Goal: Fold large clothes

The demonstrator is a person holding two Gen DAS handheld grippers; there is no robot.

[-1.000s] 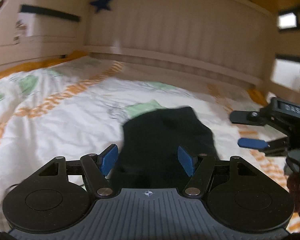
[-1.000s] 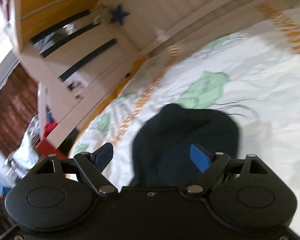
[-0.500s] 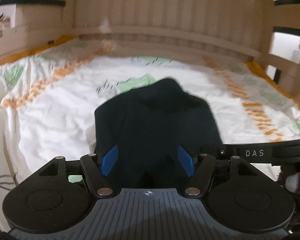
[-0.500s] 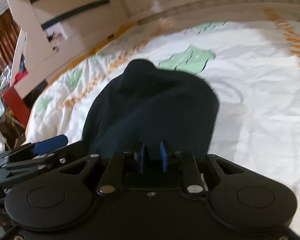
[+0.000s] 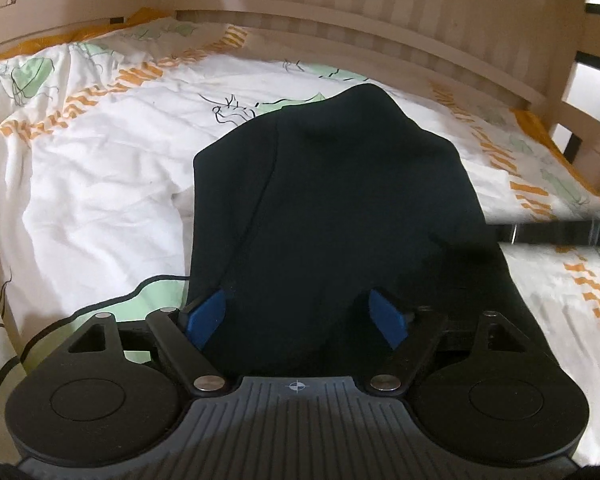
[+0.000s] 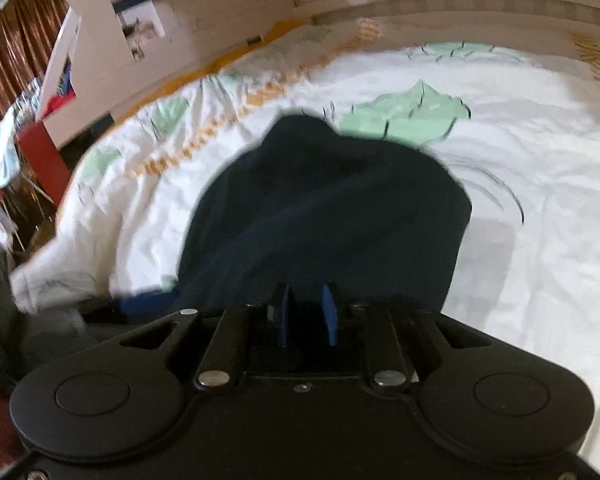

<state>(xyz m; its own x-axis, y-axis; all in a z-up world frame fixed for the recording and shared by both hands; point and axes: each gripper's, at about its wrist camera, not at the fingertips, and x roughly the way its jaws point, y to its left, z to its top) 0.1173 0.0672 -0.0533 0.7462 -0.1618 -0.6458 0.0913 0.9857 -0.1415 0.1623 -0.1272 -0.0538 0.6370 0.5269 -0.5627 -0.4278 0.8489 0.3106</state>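
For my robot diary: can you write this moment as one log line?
garment: dark garment on bed quilt | left gripper: jaws opening around cloth | right gripper: pinching garment edge

White duvet (image 5: pixel 100 184) over the bed, printed with pale green shapes, thin black lines and orange dashed bands. Orange sheet (image 5: pixel 84 34) showing along the far edge. Pale wooden slatted headboard (image 5: pixel 380 12) curving behind, meeting a side rail (image 5: pixel 60 0) in the corner. Open rail posts (image 5: pixel 580 120) on the right with dark gaps between. In the right wrist view, a pale cabinet (image 6: pixel 172 8) with dark strips, brown curtain (image 6: pixel 16 40) at far left, red furniture (image 6: pixel 40 152) below it. Soft, even light.
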